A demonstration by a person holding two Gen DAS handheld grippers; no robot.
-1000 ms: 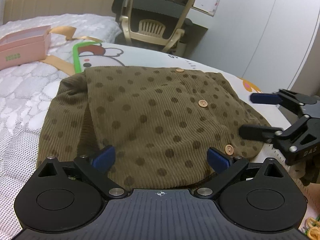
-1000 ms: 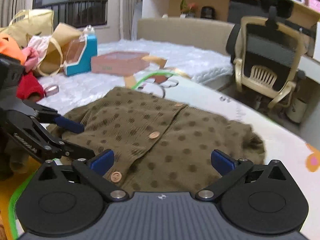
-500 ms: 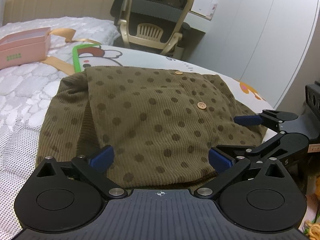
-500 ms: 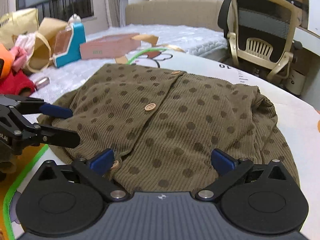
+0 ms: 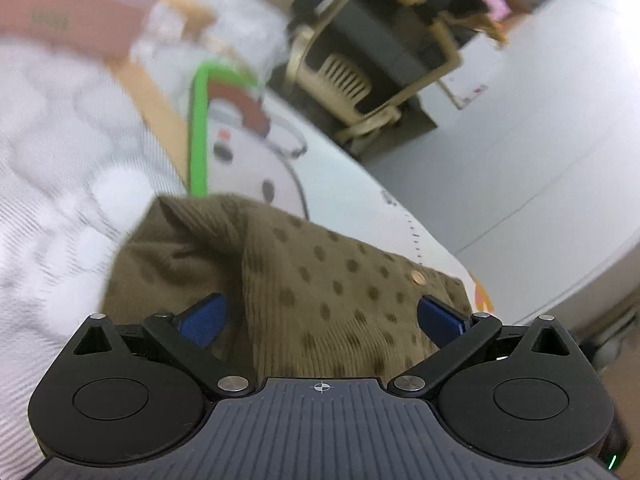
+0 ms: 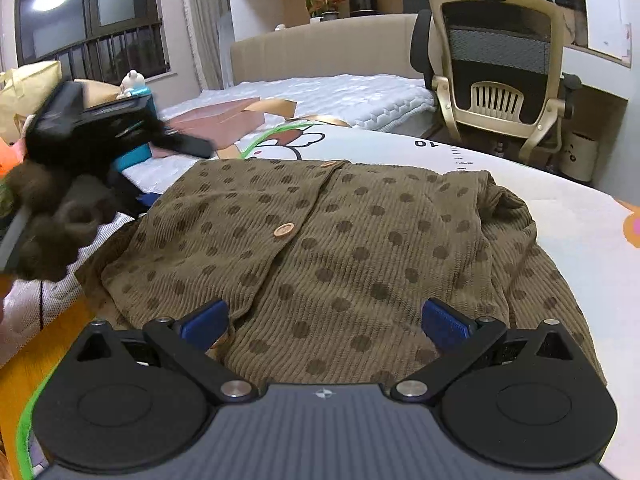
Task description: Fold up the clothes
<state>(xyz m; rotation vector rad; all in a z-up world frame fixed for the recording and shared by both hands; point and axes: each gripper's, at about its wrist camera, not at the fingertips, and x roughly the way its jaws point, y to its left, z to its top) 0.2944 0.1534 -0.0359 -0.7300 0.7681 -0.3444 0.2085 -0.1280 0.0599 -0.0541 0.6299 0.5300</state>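
We see the brown dotted cardigan (image 6: 340, 248) lying buttoned and partly folded on the printed mat (image 6: 552, 196), near its front edge. Both the left gripper (image 5: 320, 316) and right gripper (image 6: 324, 322) hover released over it. If our fingers pinch only the top layer, the fold may slump apart.

left wrist view tilted, blurred, perhaps closest, both views low over cardigan (image 6: 320, 240)

Ahead of me stands an office chair (image 6: 500, 76) with a beige frame. A pink box (image 6: 224, 118) lies on the white quilted bed (image 6: 340, 94), beside a cartoon-printed mat (image 6: 360, 146) edged in green.
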